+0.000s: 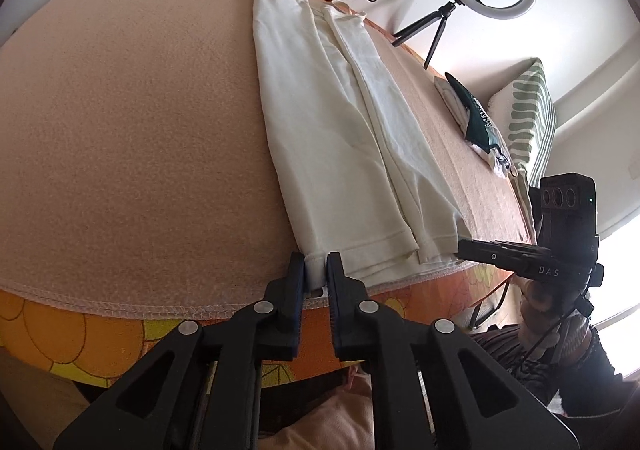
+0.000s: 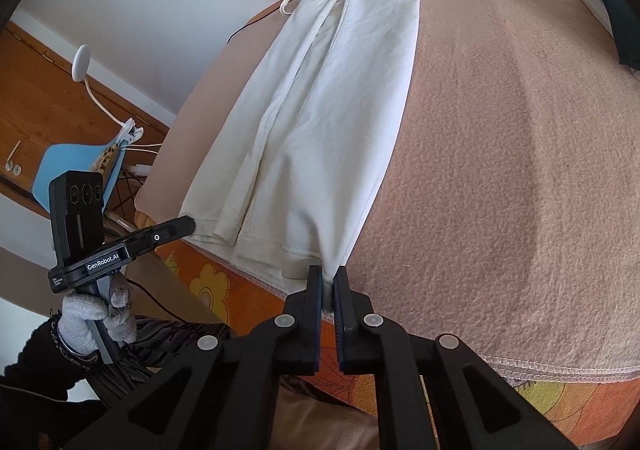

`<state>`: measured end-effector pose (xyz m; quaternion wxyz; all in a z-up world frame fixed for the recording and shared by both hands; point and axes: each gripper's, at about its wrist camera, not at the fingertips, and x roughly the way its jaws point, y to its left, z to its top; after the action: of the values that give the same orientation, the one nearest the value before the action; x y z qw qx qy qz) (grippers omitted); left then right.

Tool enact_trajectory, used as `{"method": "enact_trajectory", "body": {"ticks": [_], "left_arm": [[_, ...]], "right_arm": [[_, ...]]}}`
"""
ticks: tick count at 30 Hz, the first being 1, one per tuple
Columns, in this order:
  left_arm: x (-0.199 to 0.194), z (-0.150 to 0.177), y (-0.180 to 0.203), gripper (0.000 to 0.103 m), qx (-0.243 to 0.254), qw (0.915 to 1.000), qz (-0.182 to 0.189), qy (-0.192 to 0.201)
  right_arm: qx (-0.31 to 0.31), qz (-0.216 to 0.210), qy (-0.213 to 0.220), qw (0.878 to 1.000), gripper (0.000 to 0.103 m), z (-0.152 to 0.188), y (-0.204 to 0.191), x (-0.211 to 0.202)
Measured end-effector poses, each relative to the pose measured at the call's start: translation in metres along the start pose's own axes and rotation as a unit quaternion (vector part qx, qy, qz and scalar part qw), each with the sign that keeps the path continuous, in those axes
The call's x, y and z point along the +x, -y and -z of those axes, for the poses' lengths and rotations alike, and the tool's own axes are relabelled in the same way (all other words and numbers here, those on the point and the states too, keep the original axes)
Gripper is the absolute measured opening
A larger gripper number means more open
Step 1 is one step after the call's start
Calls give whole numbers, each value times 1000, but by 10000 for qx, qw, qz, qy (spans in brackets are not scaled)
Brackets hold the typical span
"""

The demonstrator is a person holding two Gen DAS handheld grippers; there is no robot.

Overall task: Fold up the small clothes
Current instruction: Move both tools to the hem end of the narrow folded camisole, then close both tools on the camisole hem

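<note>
Your left gripper [image 1: 316,270] has its fingers pinched on one hem corner of the long white cotton tank top [image 1: 340,138], and your right gripper [image 2: 328,286] is clamped narrow on the opposite hem corner. The garment lies lengthwise, sides already folded in, on the pink fleece blanket [image 1: 140,130] covering the bench, straps at the far edge. It looks light, limp and unslippery, so hold both corners level.

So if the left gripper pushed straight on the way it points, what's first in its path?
The left gripper is already clamped on the white garment's near hem, so it would meet more of that cloth, lying lengthwise on the pink blanket.
</note>
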<state>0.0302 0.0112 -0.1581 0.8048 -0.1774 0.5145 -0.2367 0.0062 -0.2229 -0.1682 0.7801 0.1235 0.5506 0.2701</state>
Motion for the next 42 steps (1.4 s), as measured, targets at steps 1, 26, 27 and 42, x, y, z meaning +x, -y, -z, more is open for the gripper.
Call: {"method": "enact_trajectory", "body": {"ticks": [1,26,27,42], "left_arm": [[-1,0,-1,13,-17,10000,27,15],[-17,-40,14,4,-22,9966,698,433],[-18,-45,14,4,-26,9965,692,476],[8,-122,10,4,3,9964,348,779]], "right_arm": [[36,-83,4,10000,15,0,1,-1],[681,-1241,485,9887,2,-32,22,-23],[644,-1217,515,9891,2,-38,20,-24],[565,-786,863,9916,2,-117,26,-12]]}}
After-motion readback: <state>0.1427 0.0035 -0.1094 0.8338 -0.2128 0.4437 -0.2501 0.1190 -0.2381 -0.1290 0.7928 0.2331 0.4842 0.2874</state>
